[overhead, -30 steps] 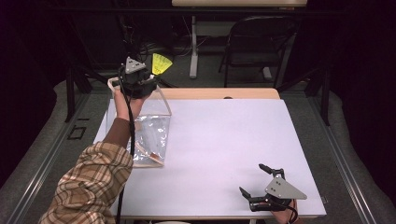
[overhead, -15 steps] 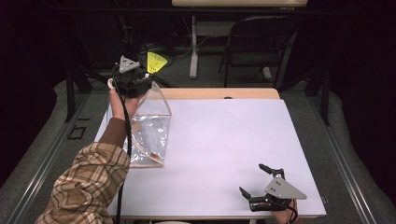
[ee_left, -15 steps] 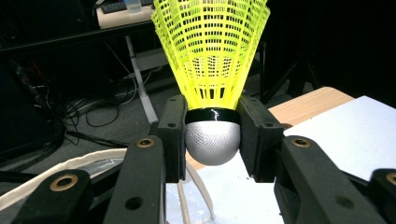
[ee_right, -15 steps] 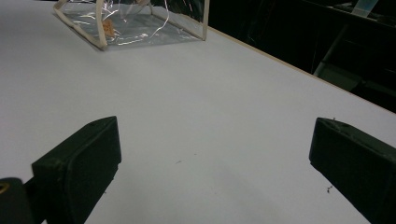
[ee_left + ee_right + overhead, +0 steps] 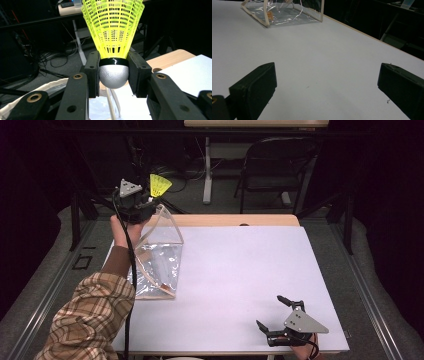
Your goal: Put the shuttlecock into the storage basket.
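Observation:
My left gripper (image 5: 150,202) is raised over the table's far left corner, shut on the silver cork of a yellow plastic shuttlecock (image 5: 160,185). In the left gripper view the shuttlecock (image 5: 113,30) points skirt-up, its cork pinched between both pads of the left gripper (image 5: 113,72). Just below it a clear plastic bag (image 5: 157,260) with a cream trim lies on the white table (image 5: 240,280), its mouth standing up toward the gripper. My right gripper (image 5: 270,311) rests open near the front right edge, nothing between its jaws. The bag (image 5: 284,12) lies far ahead of the right gripper (image 5: 327,87).
A person's arm in a plaid sleeve (image 5: 90,320) reaches along the table's left side. Beyond the far wooden edge stand a dark folding chair (image 5: 272,165) and a desk leg (image 5: 207,170) with cables on the floor.
The left gripper with the shuttlecock has drifted slightly to the left above the bag. The right gripper has stayed put.

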A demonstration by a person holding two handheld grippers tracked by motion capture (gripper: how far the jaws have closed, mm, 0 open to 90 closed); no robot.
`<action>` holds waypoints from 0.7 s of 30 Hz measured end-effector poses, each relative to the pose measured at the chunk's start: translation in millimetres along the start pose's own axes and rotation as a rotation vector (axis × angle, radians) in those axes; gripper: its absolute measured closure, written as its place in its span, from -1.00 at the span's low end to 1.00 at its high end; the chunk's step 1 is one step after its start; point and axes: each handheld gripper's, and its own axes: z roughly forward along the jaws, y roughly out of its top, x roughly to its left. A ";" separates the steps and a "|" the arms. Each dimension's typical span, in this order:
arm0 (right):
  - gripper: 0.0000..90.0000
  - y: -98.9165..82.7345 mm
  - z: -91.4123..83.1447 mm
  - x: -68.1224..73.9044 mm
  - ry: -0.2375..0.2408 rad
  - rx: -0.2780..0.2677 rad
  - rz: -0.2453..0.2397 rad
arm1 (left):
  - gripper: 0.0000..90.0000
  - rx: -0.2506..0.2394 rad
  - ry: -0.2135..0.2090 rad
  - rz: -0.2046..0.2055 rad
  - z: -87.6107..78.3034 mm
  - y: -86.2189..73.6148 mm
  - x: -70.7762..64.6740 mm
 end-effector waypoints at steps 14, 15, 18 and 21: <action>-0.96 0.2 -1.1 0.4 0.002 -0.005 0.000 | 0.45 -0.009 0.021 -0.022 -5.5 -4.2 10.1; -0.96 0.1 -1.0 0.3 0.002 -0.005 0.000 | 0.45 -0.008 0.022 -0.025 -5.5 -4.7 10.9; -0.96 0.1 -0.4 0.2 0.003 -0.002 0.002 | 0.45 -0.007 0.024 -0.027 -4.8 -5.3 12.7; -0.96 0.2 -0.2 0.7 0.001 -0.003 0.002 | 0.45 -0.008 0.022 -0.025 -4.8 -5.9 12.3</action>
